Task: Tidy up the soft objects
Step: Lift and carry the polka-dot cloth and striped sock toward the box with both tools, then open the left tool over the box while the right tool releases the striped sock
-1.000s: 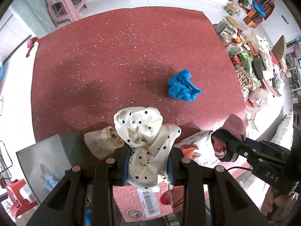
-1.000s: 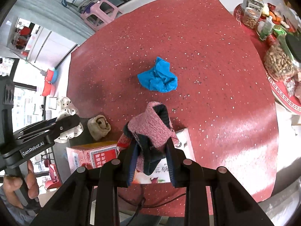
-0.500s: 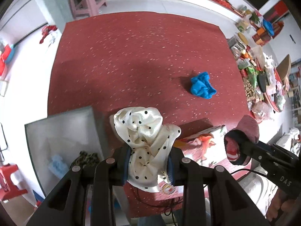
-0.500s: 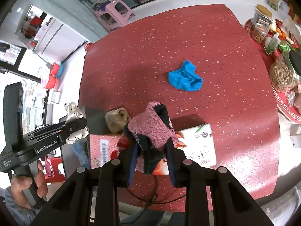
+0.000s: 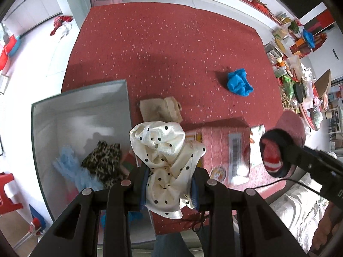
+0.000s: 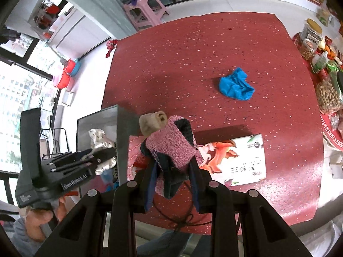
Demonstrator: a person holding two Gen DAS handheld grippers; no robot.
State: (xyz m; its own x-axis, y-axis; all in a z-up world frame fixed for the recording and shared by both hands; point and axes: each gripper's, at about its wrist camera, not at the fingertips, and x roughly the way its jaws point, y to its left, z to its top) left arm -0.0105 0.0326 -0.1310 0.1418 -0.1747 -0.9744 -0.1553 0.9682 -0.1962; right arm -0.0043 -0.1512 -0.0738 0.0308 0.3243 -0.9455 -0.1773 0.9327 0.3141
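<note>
My left gripper (image 5: 169, 184) is shut on a cream polka-dot scarf (image 5: 165, 154), held above the table's near edge beside a grey bin (image 5: 79, 98). The bin holds a leopard-print cloth (image 5: 103, 160) and a light blue fluffy item (image 5: 70, 167). My right gripper (image 6: 173, 177) is shut on a pink knit hat (image 6: 171, 143), over a pink box (image 6: 135, 150); it also shows in the left wrist view (image 5: 278, 150). A blue cloth (image 5: 239, 82) and a beige cloth (image 5: 160, 109) lie on the red table (image 5: 160, 42). The left gripper shows in the right wrist view (image 6: 100, 156), over the bin.
A flat printed box (image 6: 240, 160) lies at the table's near edge. Jars and snack bags (image 6: 325, 81) crowd a side table on the right. A pink stool (image 6: 145, 10) stands on the floor beyond the table. A black cable (image 6: 175, 218) hangs over the near edge.
Both grippers have pulled back and up from the table with their cloths. The left one has swung left, so the grey bin and its contents now lie beside it.
</note>
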